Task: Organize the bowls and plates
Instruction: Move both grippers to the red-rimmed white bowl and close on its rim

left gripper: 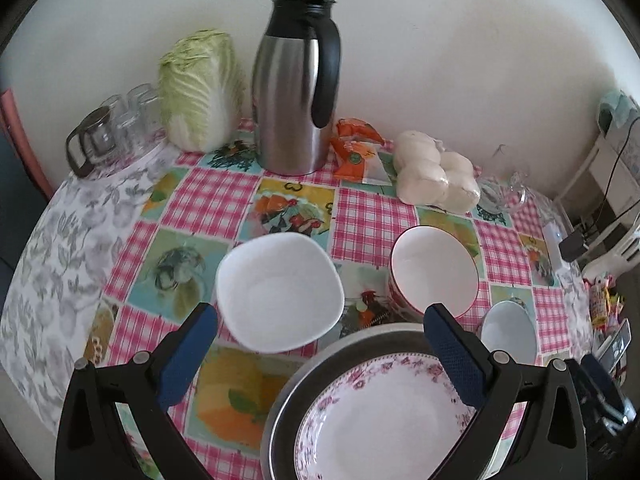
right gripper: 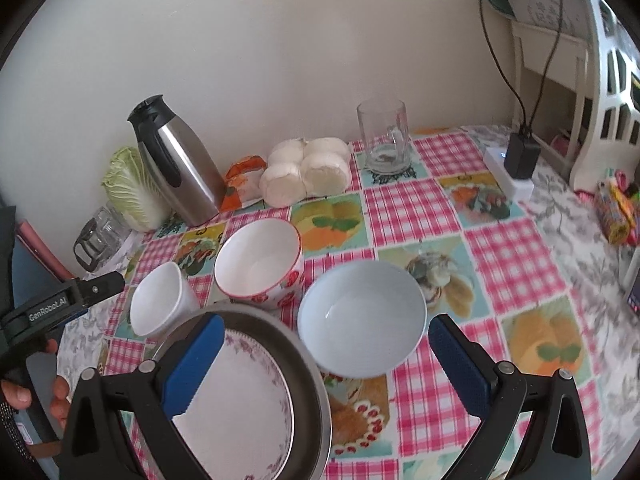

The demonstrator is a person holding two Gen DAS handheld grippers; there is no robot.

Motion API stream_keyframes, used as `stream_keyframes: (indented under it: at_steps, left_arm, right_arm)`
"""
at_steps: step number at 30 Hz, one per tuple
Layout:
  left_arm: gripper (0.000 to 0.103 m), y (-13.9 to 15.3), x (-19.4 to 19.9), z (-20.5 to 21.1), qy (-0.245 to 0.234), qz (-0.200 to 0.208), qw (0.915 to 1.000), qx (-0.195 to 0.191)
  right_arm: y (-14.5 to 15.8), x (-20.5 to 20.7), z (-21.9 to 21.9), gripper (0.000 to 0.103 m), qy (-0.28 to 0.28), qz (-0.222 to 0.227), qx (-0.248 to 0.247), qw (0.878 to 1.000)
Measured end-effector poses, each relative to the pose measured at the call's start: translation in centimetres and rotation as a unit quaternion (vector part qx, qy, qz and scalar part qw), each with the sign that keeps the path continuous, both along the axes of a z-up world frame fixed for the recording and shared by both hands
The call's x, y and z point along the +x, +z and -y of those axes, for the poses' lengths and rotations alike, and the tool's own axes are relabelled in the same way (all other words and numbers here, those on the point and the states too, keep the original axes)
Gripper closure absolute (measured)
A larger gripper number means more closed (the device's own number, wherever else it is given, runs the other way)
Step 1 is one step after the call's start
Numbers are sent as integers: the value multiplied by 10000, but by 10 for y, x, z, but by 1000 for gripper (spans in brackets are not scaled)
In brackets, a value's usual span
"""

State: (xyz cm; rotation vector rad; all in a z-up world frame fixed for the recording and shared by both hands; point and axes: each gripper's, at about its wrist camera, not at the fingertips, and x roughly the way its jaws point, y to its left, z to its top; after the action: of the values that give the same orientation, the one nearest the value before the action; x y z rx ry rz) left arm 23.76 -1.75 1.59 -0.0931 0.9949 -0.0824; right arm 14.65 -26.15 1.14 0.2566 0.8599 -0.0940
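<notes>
A pink-flowered plate point(left gripper: 384, 416) point(right gripper: 240, 412) lies inside a metal pan point(left gripper: 288, 396) point(right gripper: 308, 376) at the table's near edge. Behind it stand a white squarish bowl point(left gripper: 280, 292) point(right gripper: 158, 300), a red-patterned bowl point(left gripper: 434, 270) point(right gripper: 258, 258) and a pale blue bowl point(left gripper: 508, 330) point(right gripper: 362, 318). My left gripper point(left gripper: 320, 328) hangs open over the plate and the white bowl, holding nothing. The right gripper point(right gripper: 326, 340) is open too, its fingers either side of the blue bowl and above it. The left gripper shows from the side in the right wrist view, held by a hand point(right gripper: 56, 380).
Along the wall stand a steel thermos jug point(left gripper: 296, 84) point(right gripper: 180, 160), a cabbage point(left gripper: 200, 88), glass cups point(left gripper: 116, 128), an orange packet point(left gripper: 356, 152), bagged white buns point(left gripper: 436, 174) point(right gripper: 308, 170) and a glass mug point(right gripper: 386, 138). A power strip with adapter point(right gripper: 516, 160) lies at the table's right.
</notes>
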Motion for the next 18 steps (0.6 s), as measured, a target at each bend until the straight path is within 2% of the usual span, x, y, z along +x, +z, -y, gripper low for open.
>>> stream_keyframes:
  at_steps: [12, 18]
  left_arm:
    - [0, 18, 43, 9, -196, 258, 9995, 36]
    - [0, 20, 59, 17, -409, 448, 9981, 144]
  right_arm:
    - [20, 55, 4, 0, 309, -220, -162, 9991]
    - [13, 80, 5, 0, 397, -454, -82, 9981]
